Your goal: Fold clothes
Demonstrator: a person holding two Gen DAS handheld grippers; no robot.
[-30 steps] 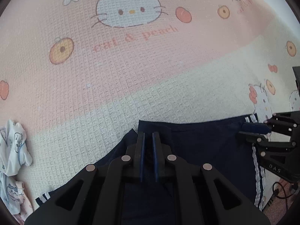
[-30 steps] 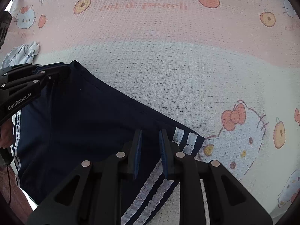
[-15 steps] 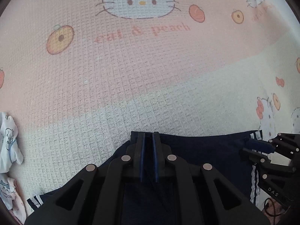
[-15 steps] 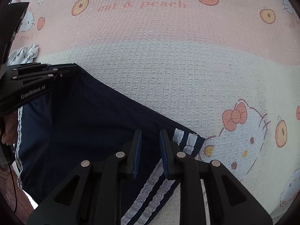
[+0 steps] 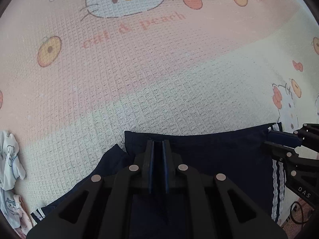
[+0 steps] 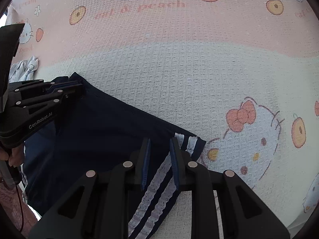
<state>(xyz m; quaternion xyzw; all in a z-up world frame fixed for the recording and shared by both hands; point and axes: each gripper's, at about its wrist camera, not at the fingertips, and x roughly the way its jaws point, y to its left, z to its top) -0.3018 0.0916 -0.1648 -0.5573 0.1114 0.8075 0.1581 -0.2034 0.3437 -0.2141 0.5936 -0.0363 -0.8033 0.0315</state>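
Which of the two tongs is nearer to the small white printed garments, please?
Left. The left tongs grip the navy shorts beside the white garments; the right tongs hold the shorts' far, striped corner.

The dark blue shorts with white side stripes (image 6: pixel 95 139) lie on the pink and white waffle blanket with cat pictures (image 6: pixel 189 69). The right gripper (image 6: pixel 159 155) pinches their striped corner. The left gripper (image 6: pixel 75 88) pinches the other top corner.
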